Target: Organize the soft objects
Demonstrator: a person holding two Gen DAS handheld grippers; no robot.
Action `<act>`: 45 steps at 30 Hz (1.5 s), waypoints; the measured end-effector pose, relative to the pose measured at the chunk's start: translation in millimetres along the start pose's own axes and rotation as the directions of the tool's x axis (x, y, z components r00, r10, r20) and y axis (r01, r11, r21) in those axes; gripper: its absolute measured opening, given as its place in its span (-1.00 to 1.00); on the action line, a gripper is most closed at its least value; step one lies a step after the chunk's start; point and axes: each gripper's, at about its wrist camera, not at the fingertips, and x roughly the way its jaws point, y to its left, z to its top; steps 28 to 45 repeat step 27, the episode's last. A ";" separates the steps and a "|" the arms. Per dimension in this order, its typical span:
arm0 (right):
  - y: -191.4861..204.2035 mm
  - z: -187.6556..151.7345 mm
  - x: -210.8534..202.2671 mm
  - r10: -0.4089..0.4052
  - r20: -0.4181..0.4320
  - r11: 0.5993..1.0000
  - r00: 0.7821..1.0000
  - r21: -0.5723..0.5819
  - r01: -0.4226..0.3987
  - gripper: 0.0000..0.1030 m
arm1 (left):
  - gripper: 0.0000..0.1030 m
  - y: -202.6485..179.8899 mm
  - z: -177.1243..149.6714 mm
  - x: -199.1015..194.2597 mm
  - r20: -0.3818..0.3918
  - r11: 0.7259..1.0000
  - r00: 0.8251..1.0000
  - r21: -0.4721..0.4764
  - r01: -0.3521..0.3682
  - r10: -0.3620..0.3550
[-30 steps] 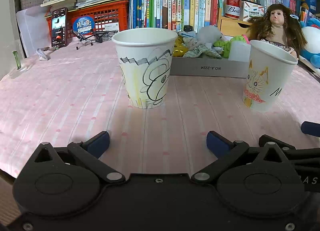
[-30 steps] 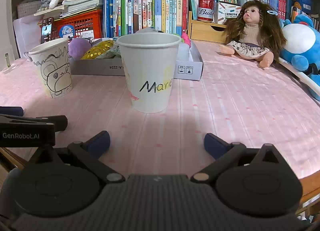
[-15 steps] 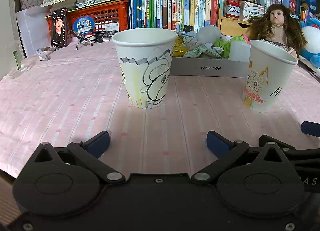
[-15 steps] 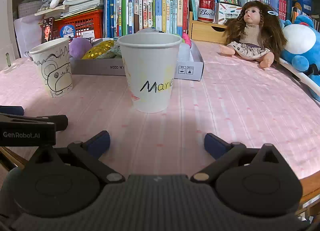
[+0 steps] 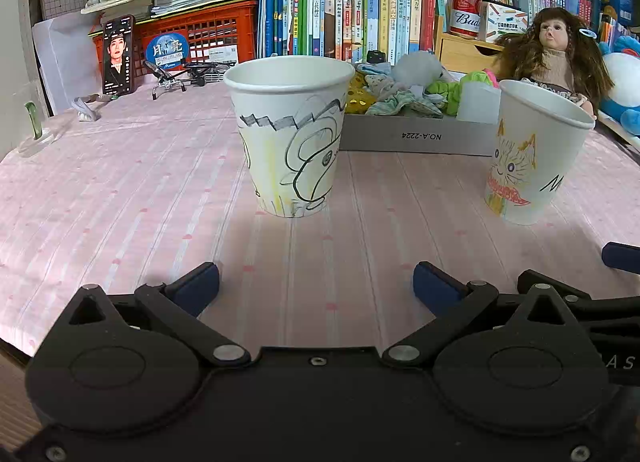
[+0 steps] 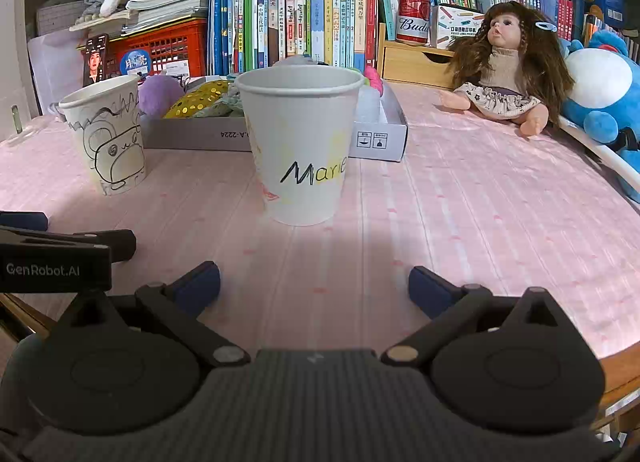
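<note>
Left hand-held gripper [image 5: 316, 282]: wide open, nothing btwn blue pads [image 5: 196, 287], low over pink striped cloth on counter [image 5: 120, 190]. Faces paper cup w/ black cartoon drawing [image 5: 290, 134], upright, a bit ahead, not touching.

Right hand-held gripper [image 6: 314, 282]: also wide open, empty, low over same cloth. Faces 2nd paper cup marked "Marie" [image 6: 302, 146], upright, apart from pads. Seen from left wrist view, same cup [image 5: 532, 150] w/ orange cat drawing, to right of cartoon cup, well apart. From right wrist view, cartoon cup [image 6: 108, 134] off to left; left hand-held gripper's side arm at left edge.

Soft objects [image 5: 400, 92]: piled in shallow grey cardboard box [image 5: 416, 138] behind both cups — socks/cloth bits in green, yellow w/ dots, pale grey fluffy one. Purple fluffy ball [image 6: 160, 92] at box's left end in right view. All inside box; cups look empty as far as rims show, insides not visible.

Behind: row of books [image 5: 344, 10], red crate [image 5: 200, 34], phone propped upright [image 5: 118, 54], beer can [image 6: 413, 16] on wooden drawer unit. Doll w/ brown hair [image 6: 508, 70] sitting at right, blue & white plush [image 6: 604, 98] just beside it.
</note>
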 end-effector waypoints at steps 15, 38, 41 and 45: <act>0.0 -0.5 0.1 0.000 0.000 1.000 1.000 0.000 0.000 1.00 | 1.00 -0.1 -0.3 -0.1 0.001 1.000 1.000 -0.001 -0.001 0.001; -0.2 -0.6 0.2 0.001 -0.001 1.000 1.000 0.001 -0.001 1.00 | 1.00 0.2 1.6 -1.2 0.005 1.000 1.000 0.005 0.006 -0.007; -0.2 -0.6 0.2 0.001 -0.001 1.000 1.000 0.001 -0.001 1.00 | 1.00 0.2 1.6 -1.2 0.005 1.000 1.000 0.005 0.006 -0.007; -0.2 -0.6 0.2 0.001 -0.001 1.000 1.000 0.001 -0.001 1.00 | 1.00 0.2 1.6 -1.2 0.005 1.000 1.000 0.005 0.006 -0.007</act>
